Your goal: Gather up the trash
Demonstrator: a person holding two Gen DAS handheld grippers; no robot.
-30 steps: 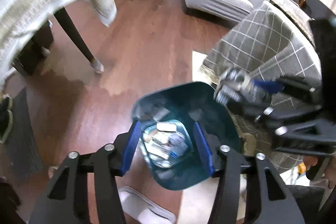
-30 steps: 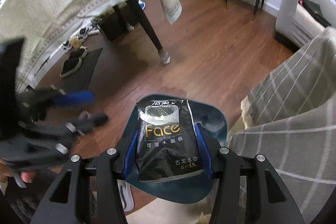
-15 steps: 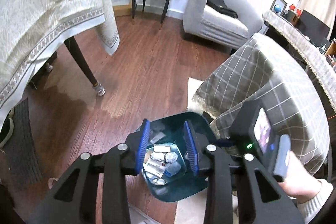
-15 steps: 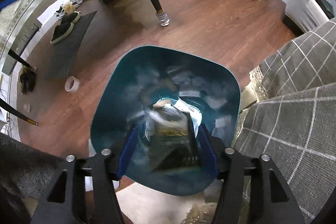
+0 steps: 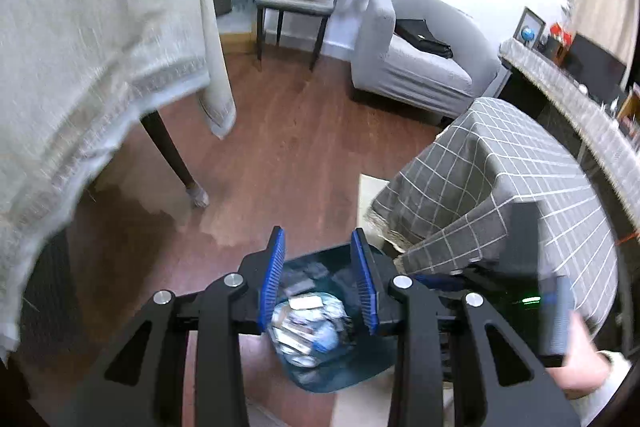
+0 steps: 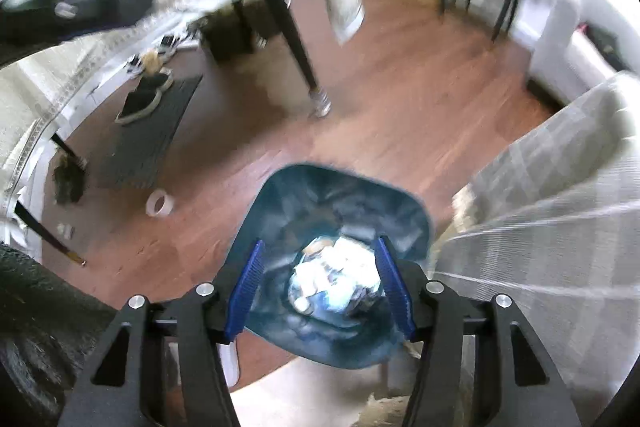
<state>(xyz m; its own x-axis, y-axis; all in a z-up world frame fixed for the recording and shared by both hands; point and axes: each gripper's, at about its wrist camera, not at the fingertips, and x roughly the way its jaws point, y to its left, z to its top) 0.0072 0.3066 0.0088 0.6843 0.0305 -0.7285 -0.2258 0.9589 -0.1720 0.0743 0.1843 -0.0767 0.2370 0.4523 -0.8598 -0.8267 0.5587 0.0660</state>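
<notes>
Both grippers, left [image 5: 319, 277] and right [image 6: 318, 287], spread apart and empty above the trash-filled teal bin [image 6: 340, 195].

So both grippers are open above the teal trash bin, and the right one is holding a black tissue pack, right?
Not quite. The right gripper holds nothing: in the right wrist view its jaws stand apart with only the litter at the bottom of the teal trash bin between them. Both grippers, the left gripper too, are indeed open above the bin.

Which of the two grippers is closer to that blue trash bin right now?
Right, I'd judge. The right gripper hangs open directly over the trash bin; the left gripper is open and looks higher and farther back.
</notes>
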